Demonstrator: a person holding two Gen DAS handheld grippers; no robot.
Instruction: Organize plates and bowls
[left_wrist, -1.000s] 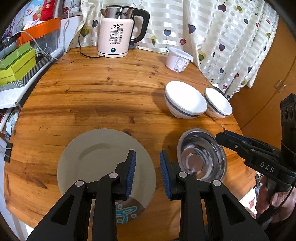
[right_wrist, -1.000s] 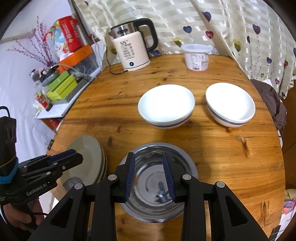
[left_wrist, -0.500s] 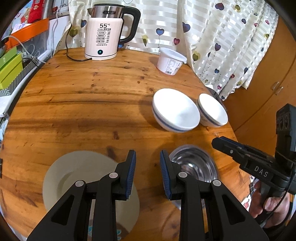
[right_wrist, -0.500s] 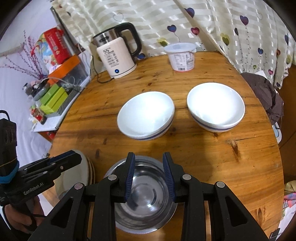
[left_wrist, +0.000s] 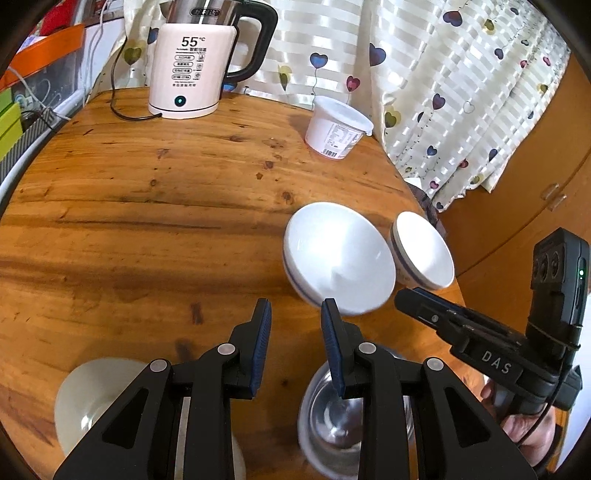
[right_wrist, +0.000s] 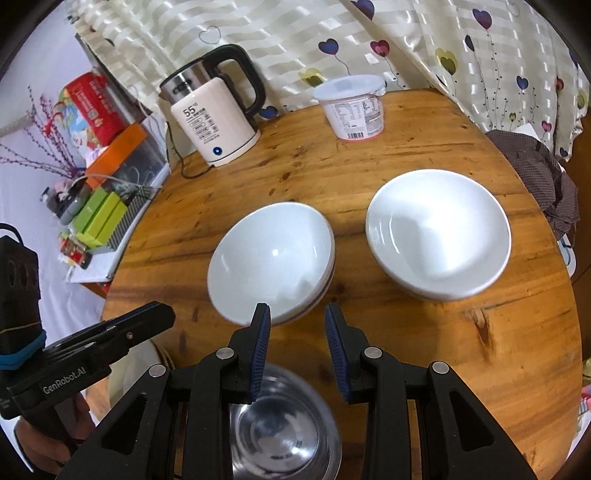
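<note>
On the round wooden table (left_wrist: 155, 206), going left to right, a pale plate (left_wrist: 92, 391) lies at the near edge, partly under the left gripper (left_wrist: 295, 343). That gripper's blue-padded jaws are opening, with only bare wood showing in the gap between them. Its right pad tip stands just in front of the near rim of the left white bowl (left_wrist: 338, 258), apart from it as far as can be told. A steel bowl (left_wrist: 332, 417) sits below and to the right of this gripper's fingers, close to the table's near edge. Next comes the right gripper (right_wrist: 298, 343), angled steeply down, its jaws parted with nothing between them; the steel bowl (right_wrist: 280, 432) lies beneath its frame, and its left pad tip overlaps the left white bowl's (right_wrist: 271, 258) near rim. The right white bowl (right_wrist: 439, 232) rests farther right, just beside the first, well clear of both tools. A hand (left_wrist: 524, 424) holds the right gripper's handle. A kettle (left_wrist: 195, 62) and a lidded tub (left_wrist: 338, 129) stand at the far edge.
</note>
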